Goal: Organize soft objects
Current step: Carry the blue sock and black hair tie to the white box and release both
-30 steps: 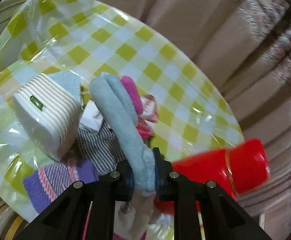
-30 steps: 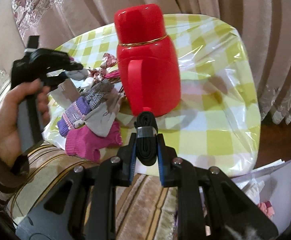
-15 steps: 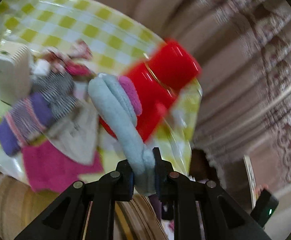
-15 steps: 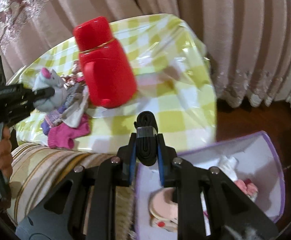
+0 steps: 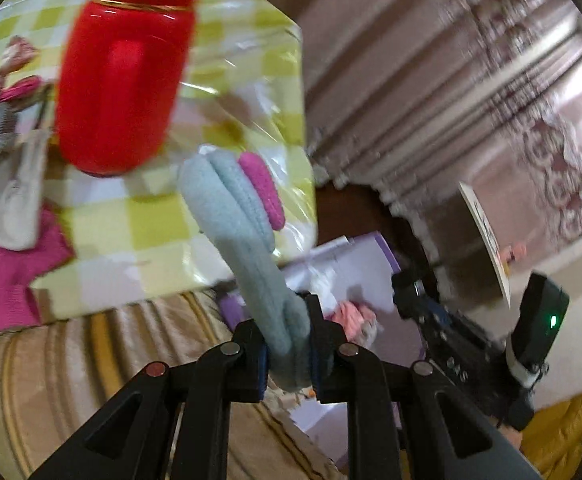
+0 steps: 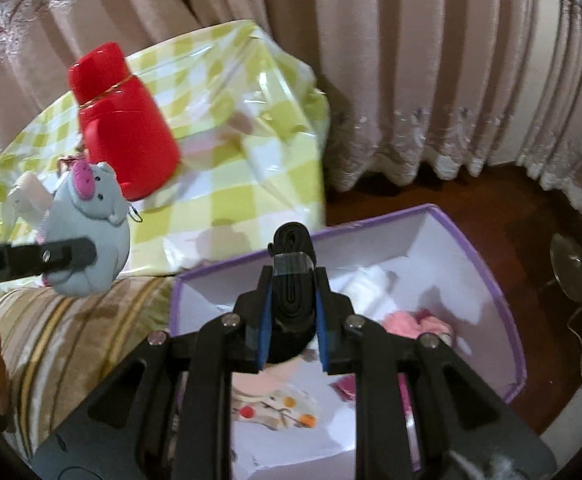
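**Both grippers loaded, over the purple box**

While each gripper carries sth, count is: two grippers, one grey plush pig [image 6: 87,236], one black strap roll [image 6: 292,280], one purple box [image 6: 487,280], one red flask [image 6: 125,128]. Left gripper [image 5: 289,344] pinches the pig by its lower end, pink snout up, just off the table edge. Right gripper [image 6: 292,316] is clamped on the strap roll, directly above the box.

Vs a sec ago: both views swung from the checkered tablecloth [image 6: 235,184] toward the box; pig was over the sock pile then, box was barely in view.

Around: flask upright on the cloth, pink sock [image 5: 7,272] and other socks at the table edge, striped sofa arm [image 6: 63,340] btw table and box, curtain [image 6: 411,60] behind. Box already has pink and white soft items inside.
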Available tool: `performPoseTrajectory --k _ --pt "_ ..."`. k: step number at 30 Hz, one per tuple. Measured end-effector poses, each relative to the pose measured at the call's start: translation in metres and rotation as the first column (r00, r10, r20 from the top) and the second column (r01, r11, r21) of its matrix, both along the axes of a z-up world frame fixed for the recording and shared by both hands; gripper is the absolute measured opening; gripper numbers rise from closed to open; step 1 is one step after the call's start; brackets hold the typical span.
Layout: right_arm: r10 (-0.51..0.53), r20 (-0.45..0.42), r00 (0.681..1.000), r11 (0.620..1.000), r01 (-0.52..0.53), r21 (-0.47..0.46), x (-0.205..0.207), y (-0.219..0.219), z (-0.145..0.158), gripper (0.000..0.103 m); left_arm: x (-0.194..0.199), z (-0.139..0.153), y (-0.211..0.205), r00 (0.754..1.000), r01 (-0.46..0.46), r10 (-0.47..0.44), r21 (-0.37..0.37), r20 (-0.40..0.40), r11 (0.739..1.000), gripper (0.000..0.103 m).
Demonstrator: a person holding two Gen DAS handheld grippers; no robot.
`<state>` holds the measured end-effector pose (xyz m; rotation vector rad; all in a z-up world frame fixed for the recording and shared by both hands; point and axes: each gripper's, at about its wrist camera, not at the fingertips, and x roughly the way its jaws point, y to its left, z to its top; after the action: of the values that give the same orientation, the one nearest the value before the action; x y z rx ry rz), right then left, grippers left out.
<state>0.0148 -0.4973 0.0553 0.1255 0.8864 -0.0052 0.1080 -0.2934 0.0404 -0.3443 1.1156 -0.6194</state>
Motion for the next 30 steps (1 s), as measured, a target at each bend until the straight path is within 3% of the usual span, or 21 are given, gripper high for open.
performPoseTrajectory --k 12,15,19,22,27,30 --pt "-0.099 -0.016 0.995 0.993 0.098 -0.067 -0.01 -0.026 -0.002 0.022 -0.02 -0.01 -0.054 0.981 0.196 -0.196 0.043 -0.011 0.98 0.017" --pt "-0.115 -0.021 0.993 0.991 0.113 -0.078 -0.011 -0.029 -0.002 0.022 -0.022 -0.013 -0.061 0.974 0.226 -0.224 0.049 -0.028 0.973 0.024" --pt "-0.146 -0.03 0.989 0.985 0.143 -0.093 -0.011 -0.033 -0.003 0.023 -0.024 -0.017 -0.066 0.967 0.254 -0.25 0.058 -0.056 0.966 0.049" --pt "-0.147 -0.045 0.988 0.986 0.143 -0.089 -0.01 -0.033 -0.005 0.025 -0.025 -0.015 -0.065 0.962 0.27 -0.267 0.063 -0.052 0.961 0.049" --pt "-0.125 -0.038 0.991 0.99 0.123 -0.069 -0.012 -0.023 -0.002 0.064 -0.024 -0.005 -0.047 0.966 0.258 -0.258 0.074 -0.017 0.963 0.05" --pt "-0.082 -0.018 0.996 0.995 0.081 -0.066 -0.013 -0.009 0.003 0.065 -0.024 -0.003 -0.022 0.972 0.233 -0.234 0.093 0.002 0.968 0.05"
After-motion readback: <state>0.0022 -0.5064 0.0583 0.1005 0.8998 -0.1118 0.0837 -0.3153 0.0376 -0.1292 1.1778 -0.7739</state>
